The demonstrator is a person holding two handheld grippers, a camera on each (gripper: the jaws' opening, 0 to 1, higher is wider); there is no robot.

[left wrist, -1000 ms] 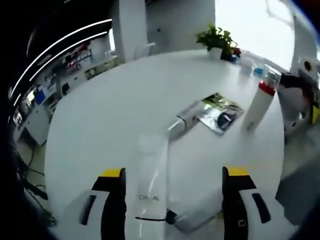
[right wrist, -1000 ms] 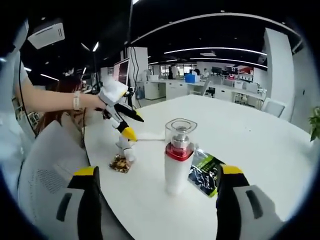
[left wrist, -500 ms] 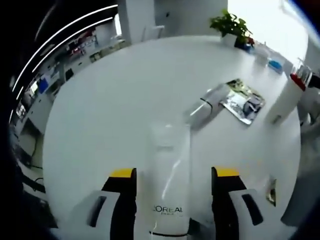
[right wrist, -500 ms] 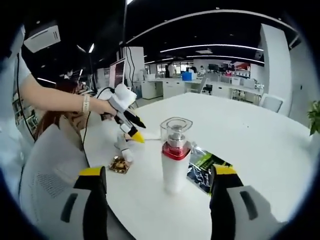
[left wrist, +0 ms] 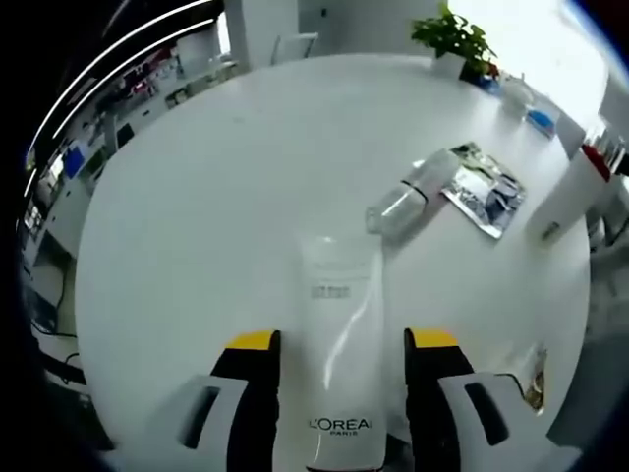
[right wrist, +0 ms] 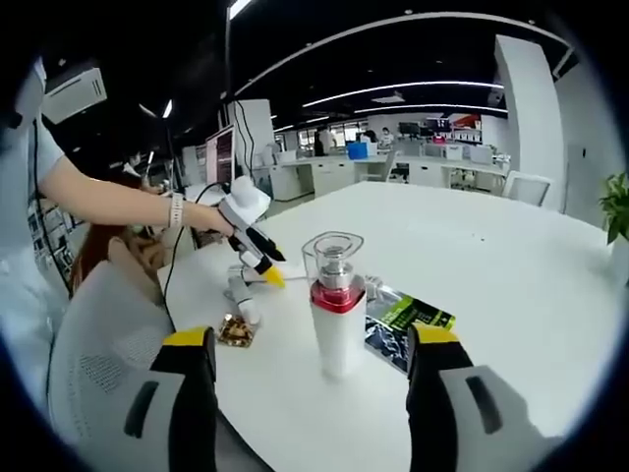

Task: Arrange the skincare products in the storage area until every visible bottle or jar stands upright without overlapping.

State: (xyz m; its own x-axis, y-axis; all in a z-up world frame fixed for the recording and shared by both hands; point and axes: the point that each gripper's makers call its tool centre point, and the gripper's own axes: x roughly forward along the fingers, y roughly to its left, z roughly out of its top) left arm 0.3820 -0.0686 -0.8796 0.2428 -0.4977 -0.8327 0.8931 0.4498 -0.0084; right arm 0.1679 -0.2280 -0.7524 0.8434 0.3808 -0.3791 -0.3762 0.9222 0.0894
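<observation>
Step in hand, judging by the layout: picking up the white L'Oreal squeeze tube (left wrist: 339, 364), lying flat on the round white table (left wrist: 197, 226). Left gripper (left wrist: 339, 413) spread, jaws flanking the tube's printed end, not visibly pinching yet. Next move calls for closing on the tube, then tipping it upright clear of its neighbours. Just beyond, a clear-capped silver tube (left wrist: 408, 197) also lying down, touching a glossy foil sachet (left wrist: 482, 192). Right gripper (right wrist: 314, 393) spread wide, holding nothing, facing the white pump bottle with red collar and clear cap (right wrist: 336, 305), already upright beside that sachet. Small gold-wrapped item (right wrist: 236, 329) near the edge.
</observation>
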